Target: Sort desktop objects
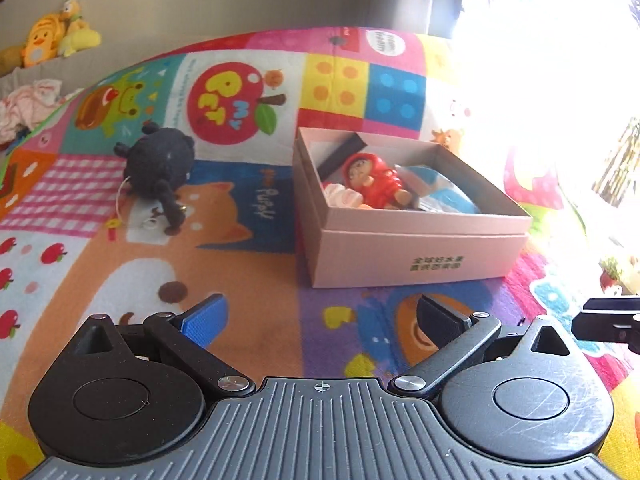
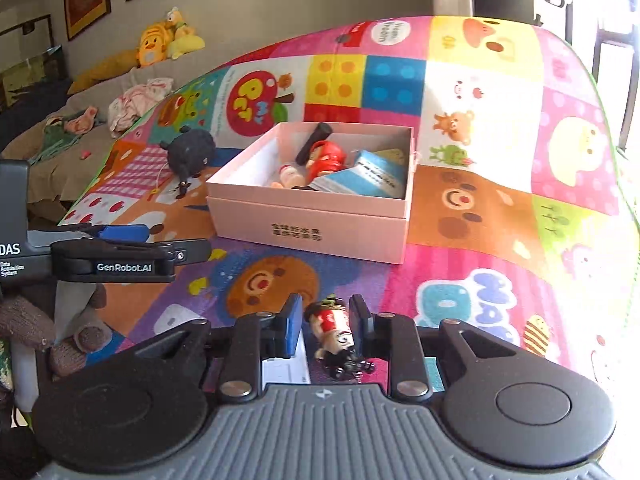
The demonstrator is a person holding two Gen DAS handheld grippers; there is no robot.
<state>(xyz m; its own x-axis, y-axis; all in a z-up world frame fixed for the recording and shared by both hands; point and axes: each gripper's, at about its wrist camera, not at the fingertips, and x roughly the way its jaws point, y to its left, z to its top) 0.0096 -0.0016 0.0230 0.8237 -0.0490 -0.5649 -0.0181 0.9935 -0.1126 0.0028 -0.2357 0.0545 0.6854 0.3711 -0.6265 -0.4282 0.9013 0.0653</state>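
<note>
L gripper hangs over the cartoon play mat, jaws wide, nothing btwn them. Pink box sits on the mat at 1 o'clock from it, open top. Inside: red-hooded doll in the middle, black stick-shaped item at its 11 o'clock, blue-white packet at 3 o'clock, small pink-white piece at 8 o'clock. Black spiky plush lies on the mat at 9 o'clock from the box, apart from it.

R gripper is narrowed around a small figurine, red body, dark hair, lying btwn the jaws; the R pad looks to touch it, cannot tell if the L one presses. In R wrist view the box is at 12 o'clock from the R gripper, well apart. L gripper shows at 9 o'clock, held by a knit-gloved hand.

Yellow plush toys sit far back on a sofa at 10 o'clock.
</note>
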